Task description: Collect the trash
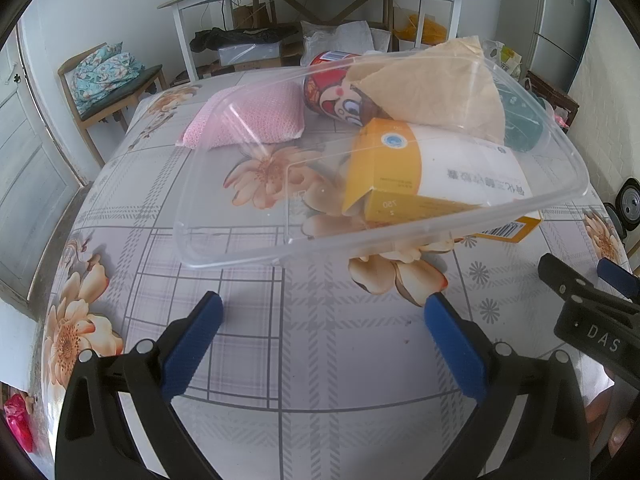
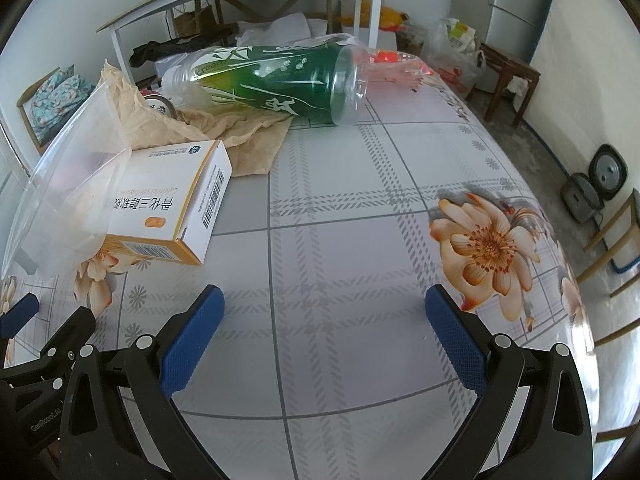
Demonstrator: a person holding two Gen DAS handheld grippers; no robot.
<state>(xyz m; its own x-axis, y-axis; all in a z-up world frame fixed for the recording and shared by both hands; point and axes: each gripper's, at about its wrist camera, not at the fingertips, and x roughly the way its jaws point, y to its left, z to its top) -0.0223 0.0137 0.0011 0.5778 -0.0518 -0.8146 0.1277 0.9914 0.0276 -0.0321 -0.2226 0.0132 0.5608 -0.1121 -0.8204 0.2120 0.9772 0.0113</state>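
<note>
So both grippers are just sitting low over the flowery tablecloth (image 2: 340, 208) right now, nothing in either one. The left gripper (image 1: 322, 322) has its jaws spread wide apart and empty, and the right gripper (image 2: 322, 322) is the same deal, blue pads well apart with only bare cloth between them. The trash is all bunched up at the far side of the table. There's a clear plastic container (image 1: 248, 236) tilted up on one side, propped on the orange and white medicine box (image 2: 176, 200), which lies flat on the cloth. Behind the box is a crumpled sheet of brown paper (image 2: 224, 132), and a green plastic bottle (image 2: 280, 84) lies on its side with one edge on that paper. A red can with a cartoon face (image 1: 332, 96) sits behind the container, partly hidden by the paper, and a pink sponge-like pad (image 1: 256, 118) is just beside it on the left; I can't really tell what it's made of through the plastic. The pile is well apart from both sets of fingers.
</note>
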